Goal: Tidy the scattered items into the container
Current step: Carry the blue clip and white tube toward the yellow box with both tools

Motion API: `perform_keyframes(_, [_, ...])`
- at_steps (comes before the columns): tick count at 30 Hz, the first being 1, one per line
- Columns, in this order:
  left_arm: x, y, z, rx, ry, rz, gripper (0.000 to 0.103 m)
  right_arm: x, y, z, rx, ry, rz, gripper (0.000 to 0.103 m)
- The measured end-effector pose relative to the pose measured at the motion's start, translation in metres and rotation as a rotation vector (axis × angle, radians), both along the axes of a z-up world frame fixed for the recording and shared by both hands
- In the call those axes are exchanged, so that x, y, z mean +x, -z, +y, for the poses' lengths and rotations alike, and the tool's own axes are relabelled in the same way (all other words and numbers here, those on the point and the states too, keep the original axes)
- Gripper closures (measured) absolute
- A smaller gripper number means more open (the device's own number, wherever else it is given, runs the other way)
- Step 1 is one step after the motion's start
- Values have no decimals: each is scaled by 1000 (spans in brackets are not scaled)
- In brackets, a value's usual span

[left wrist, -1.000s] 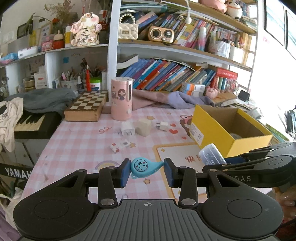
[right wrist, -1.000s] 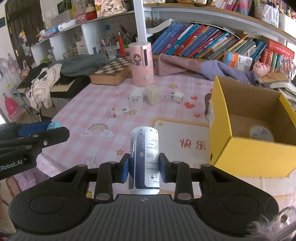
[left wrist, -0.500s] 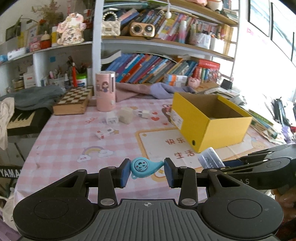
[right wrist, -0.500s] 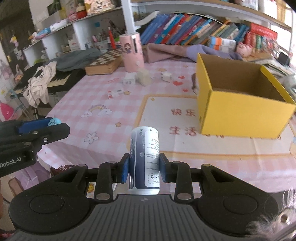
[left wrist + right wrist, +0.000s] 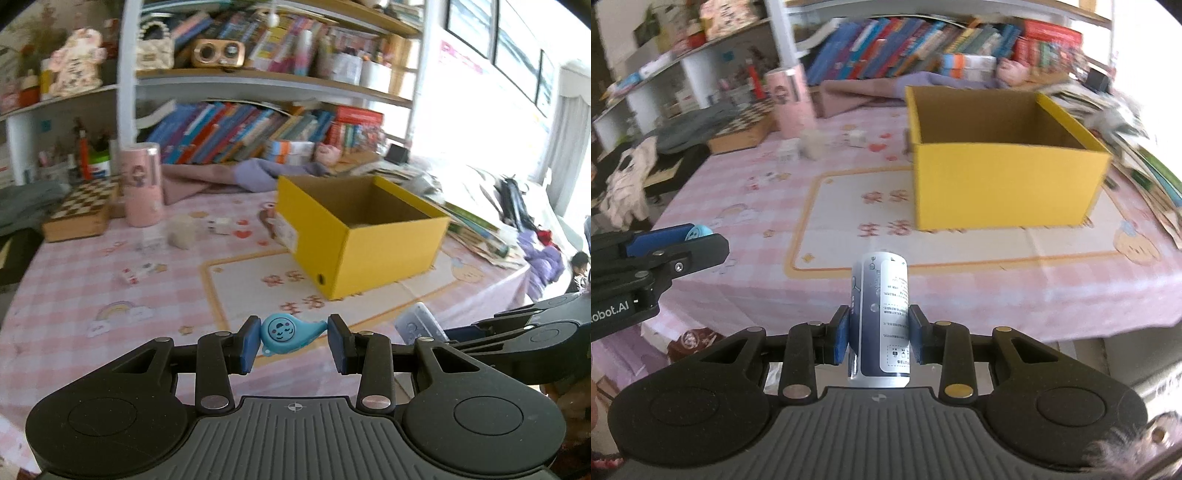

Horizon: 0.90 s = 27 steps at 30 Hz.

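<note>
while my left tongs (image 5: 291, 338) pinch the blue whale toy (image 5: 289, 331) and my right tongs (image 5: 879, 334) clamp the bottle (image 5: 881, 317), both have pulled back off the desk (image 5: 960, 236); the yellow box (image 5: 1004, 188) now sits at one o'clock, so dropping comes next.

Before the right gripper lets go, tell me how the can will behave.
The can is a smooth cylinder with a glossy label, so it may slip. Held upright by the right gripper, it looks tall and narrow, likely to tip and roll inside the box.

black tongs (image 5: 291, 341), blue pads (image 5: 249, 343), silver screws.
</note>
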<state>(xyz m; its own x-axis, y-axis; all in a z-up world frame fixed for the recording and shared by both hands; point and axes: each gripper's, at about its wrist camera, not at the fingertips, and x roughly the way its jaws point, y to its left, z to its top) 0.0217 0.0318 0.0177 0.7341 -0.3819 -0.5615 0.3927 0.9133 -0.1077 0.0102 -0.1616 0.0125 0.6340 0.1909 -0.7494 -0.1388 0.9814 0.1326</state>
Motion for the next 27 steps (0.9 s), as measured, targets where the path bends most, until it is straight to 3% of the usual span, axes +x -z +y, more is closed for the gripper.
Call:
perform_keyframes(16, [2, 2, -67, 36, 221, -6, 65, -26, 6, -65, 22, 214, 18, 72])
perform_keyframes(27, [13, -3, -86, 34, 240, -30, 65, -22, 1, -84, 16, 238, 0, 72])
